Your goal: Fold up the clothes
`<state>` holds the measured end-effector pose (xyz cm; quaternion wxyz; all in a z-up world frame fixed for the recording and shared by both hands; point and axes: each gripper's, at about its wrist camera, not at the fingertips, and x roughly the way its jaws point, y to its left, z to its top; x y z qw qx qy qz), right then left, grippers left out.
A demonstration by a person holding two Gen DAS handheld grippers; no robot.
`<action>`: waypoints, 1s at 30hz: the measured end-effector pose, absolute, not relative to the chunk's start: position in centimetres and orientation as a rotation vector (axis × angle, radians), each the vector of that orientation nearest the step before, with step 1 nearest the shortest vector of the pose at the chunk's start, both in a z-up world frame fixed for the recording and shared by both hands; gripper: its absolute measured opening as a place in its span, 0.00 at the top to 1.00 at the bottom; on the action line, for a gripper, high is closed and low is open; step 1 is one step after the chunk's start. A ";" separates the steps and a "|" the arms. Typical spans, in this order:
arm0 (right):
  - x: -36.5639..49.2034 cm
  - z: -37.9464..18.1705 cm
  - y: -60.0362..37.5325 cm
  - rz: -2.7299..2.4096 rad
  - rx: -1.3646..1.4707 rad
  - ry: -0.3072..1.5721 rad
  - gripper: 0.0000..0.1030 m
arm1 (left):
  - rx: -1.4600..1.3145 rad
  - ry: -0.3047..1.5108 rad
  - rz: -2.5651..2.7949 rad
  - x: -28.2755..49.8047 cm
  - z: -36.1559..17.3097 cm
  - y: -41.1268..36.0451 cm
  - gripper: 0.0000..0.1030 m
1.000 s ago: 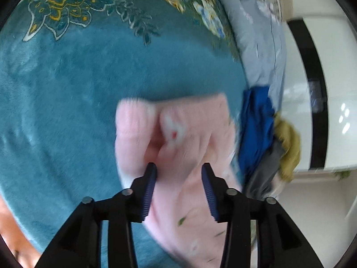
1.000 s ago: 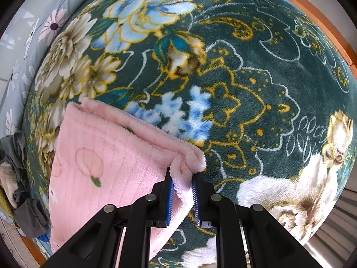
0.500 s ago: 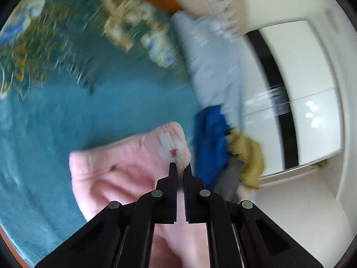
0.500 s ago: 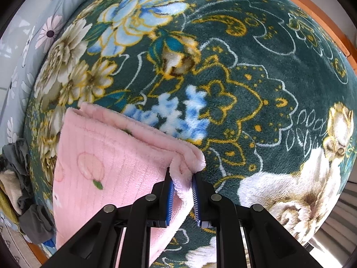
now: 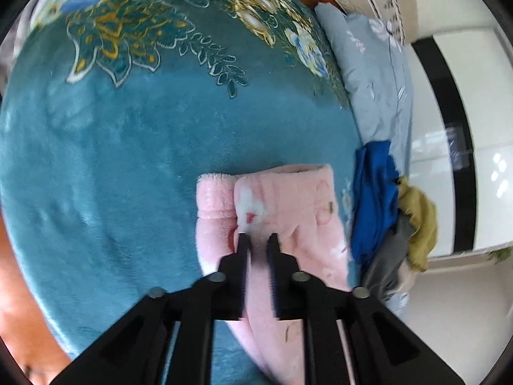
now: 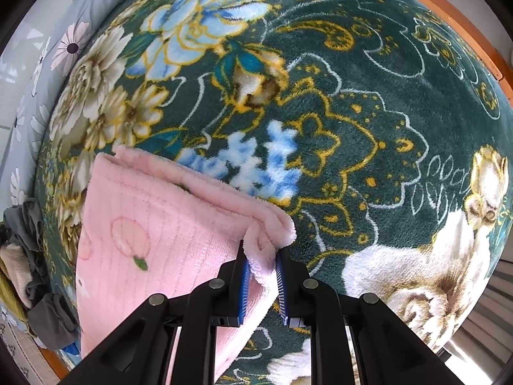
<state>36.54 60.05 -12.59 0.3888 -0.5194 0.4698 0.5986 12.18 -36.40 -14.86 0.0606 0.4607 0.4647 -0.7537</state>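
Pink fleece trousers (image 5: 282, 211) with a peach print lie folded on the teal plush blanket (image 5: 134, 147) that covers the bed, and both pairs of tongs are on them. In the left wrist view the waistband end faces away from the camera, and the long axis runs from that band back towards and under the left tongs (image 5: 259, 239). Those jaws have just been opening: they stand a little apart with pink fleece between them, and the pads do not visibly press on it. Over in the right wrist view, the right tongs (image 6: 260, 256) are clamped on a bunched corner of the same trousers (image 6: 150, 237), the blue pads (image 6: 245, 284) squeezing the doubled fleece, the tool pointing down at the bed. From that corner the folded edge runs up and left across the flowered part of the blanket (image 6: 368, 102).

To the right of the trousers, at the bed's edge, a heap waits: a royal blue garment (image 5: 373, 199), an olive cloth (image 5: 418, 221) and a grey cloth (image 5: 386, 256), just beside the pink fleece. Beyond them lies a pale blue flowered quilt (image 5: 375, 73). On the left, wide open teal plush stretches to the blanket's rim; the orange wooden bed frame (image 6: 449, 12) borders the far side.
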 end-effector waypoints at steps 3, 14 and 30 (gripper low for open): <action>37.0 -12.6 60.2 1.521 -1.330 1.184 0.84 | 1.440 1.362 -2.253 13.2 -15.8 -36.4 0.56; 37.9 -12.3 59.8 1.510 -1.266 1.219 0.85 | 1.525 1.411 -2.185 13.2 -18.5 -36.0 0.81; 28.5 5.3 62.4 2.108 -0.686 1.452 0.90 | 1.208 1.295 -2.708 3.2 1.5 -33.2 0.94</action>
